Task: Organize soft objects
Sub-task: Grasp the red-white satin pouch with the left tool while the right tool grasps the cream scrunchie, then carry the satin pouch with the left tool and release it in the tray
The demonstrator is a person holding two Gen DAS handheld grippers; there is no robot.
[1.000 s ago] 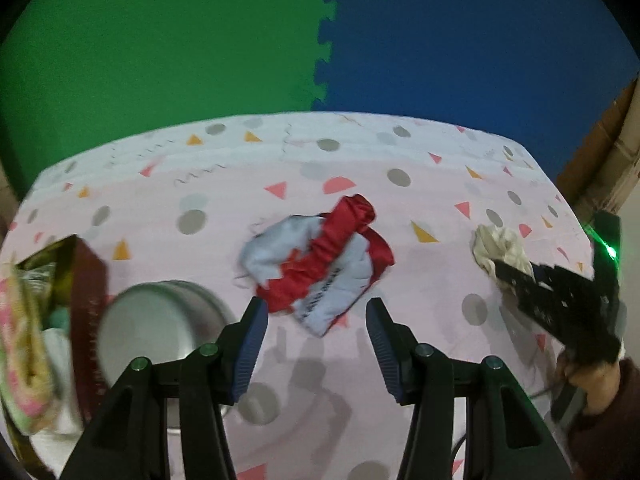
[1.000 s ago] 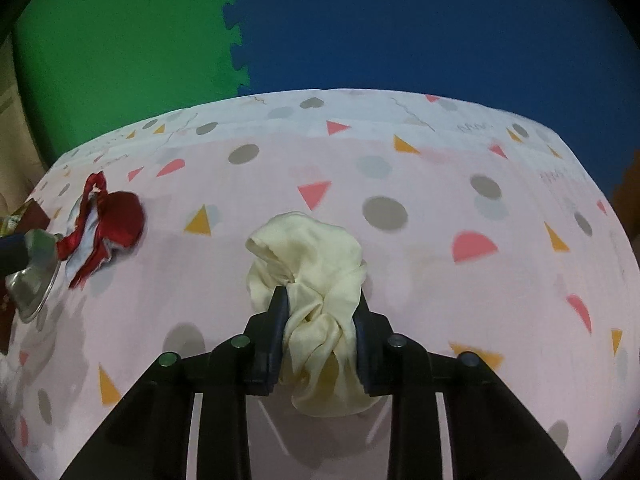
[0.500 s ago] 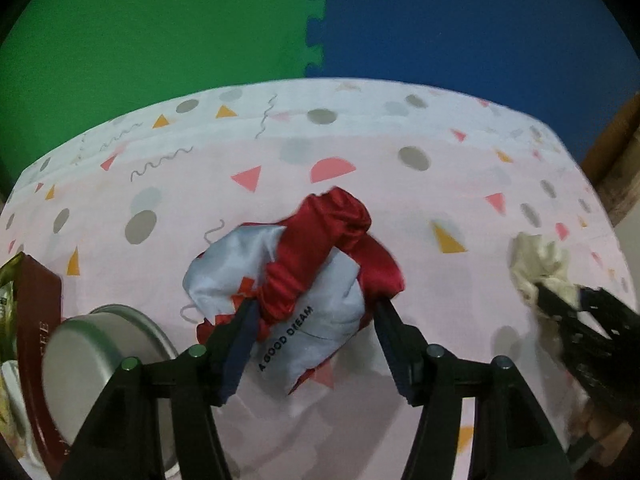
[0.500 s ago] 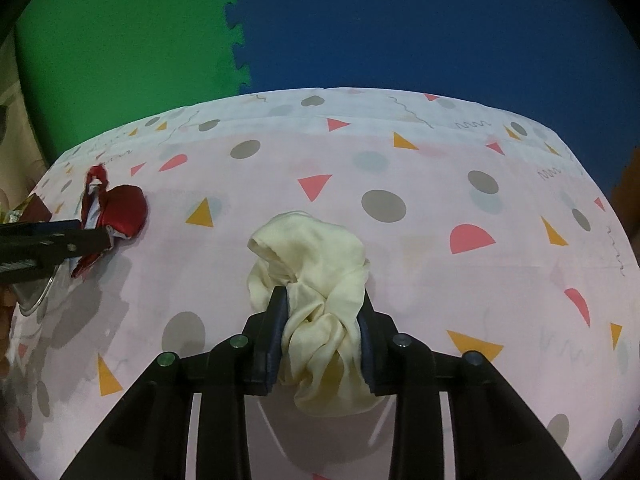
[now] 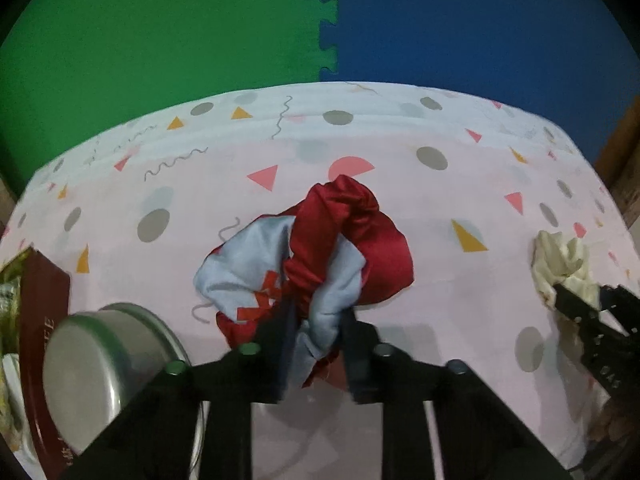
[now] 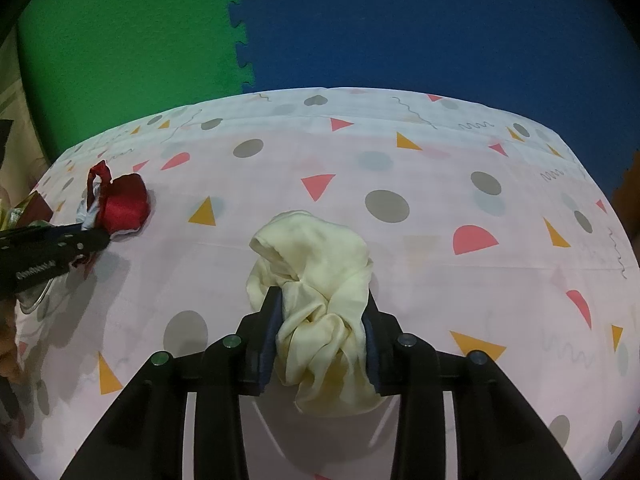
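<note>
At the left edge of the table (image 5: 120, 184), which is covered by a pink cloth printed with triangles and dots, stands a dark red box (image 5: 42, 320). It holds soft things in yellow-green and white, only partly in view and too cropped to tell apart. Just beside the box, toward the middle, a round metal tin (image 5: 100, 372) lies tipped on its side; what it holds cannot be seen.

Right of the tin, near the middle of the table's near edge, lies the red and pale blue cloth bundle (image 5: 312, 264), crumpled and with red print on the blue part. The left claw (image 5: 318, 344) is closing on its near end, and its pads already pinch the blue fabric between them, the rest of the bundle resting on the table.

Further right, toward the table's right edge and well apart from the bundle, sits the cream cloth (image 6: 316, 292), also bunched up. The right claw (image 6: 320, 332) has it between its fingers, with the jaws opening slightly while the pads press the gathered fabric on both sides. The cloth's far part rests on the table.
</note>
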